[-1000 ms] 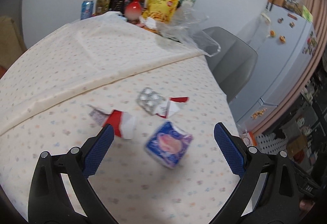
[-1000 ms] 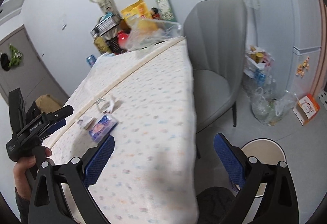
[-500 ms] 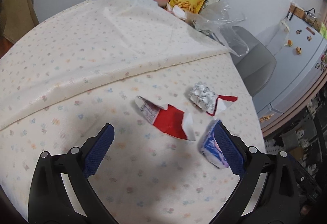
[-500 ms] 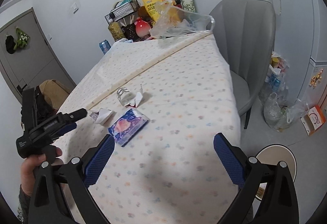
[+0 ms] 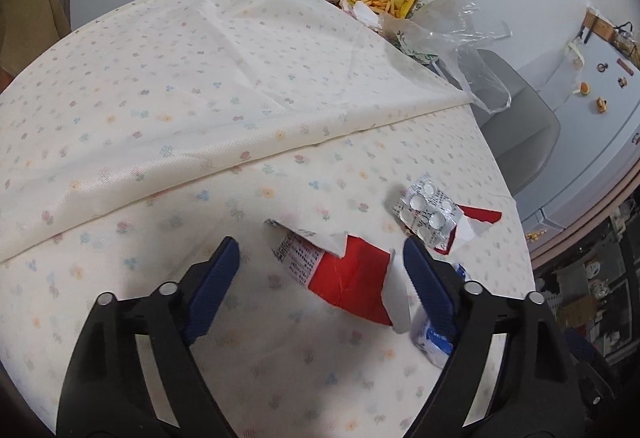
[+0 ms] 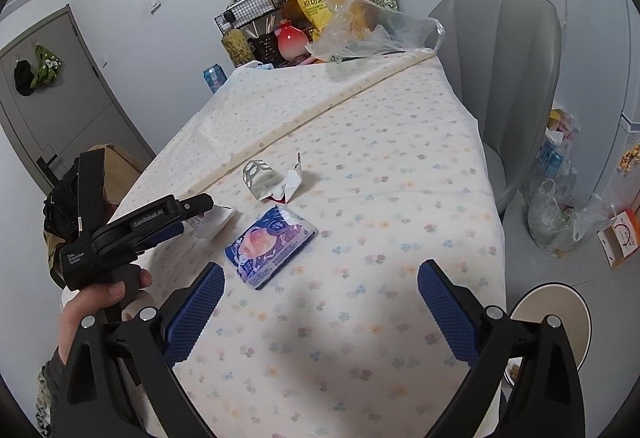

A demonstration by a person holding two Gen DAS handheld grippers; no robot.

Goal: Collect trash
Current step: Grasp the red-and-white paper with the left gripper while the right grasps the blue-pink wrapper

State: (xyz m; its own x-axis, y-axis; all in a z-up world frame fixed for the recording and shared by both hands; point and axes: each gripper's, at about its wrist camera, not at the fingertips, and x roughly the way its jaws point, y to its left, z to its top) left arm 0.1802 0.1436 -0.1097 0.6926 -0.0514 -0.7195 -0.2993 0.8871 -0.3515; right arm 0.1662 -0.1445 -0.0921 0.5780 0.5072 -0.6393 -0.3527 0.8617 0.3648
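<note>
The left claw (image 5: 320, 262) has dropped in low over the desk (image 5: 200, 118) and swung away from the blue tissue pack (image 6: 270, 246) it was framing a second ago; now it straddles the torn red-and-white wrapper (image 5: 344, 278), and its jaws are closing, with that wrapper lying between the blue pads but not yet pinched, as far as the left wrist view shows. From the right wrist view the same claw sits at the left edge of the cloth, held in the person's hand (image 6: 96, 302), its tip down at the white end of the wrapper. So the first piece of trash looks chosen, and the grab is under way rather than done. The wrapper lies flat on the flowered cloth, the tissue pack just beside its near-right end and partly tucked behind the right finger; the foil blister sheet (image 5: 428, 210) rests a little farther back on another red scrap (image 5: 480, 216). The right claw (image 6: 320, 310) hangs spread wide and empty above bare cloth, nearer the desk's edge, with a round bin (image 6: 560, 322) showing on the floor below to the right. Likely that bin is where the scraps go, though nothing has been lifted yet.
</note>
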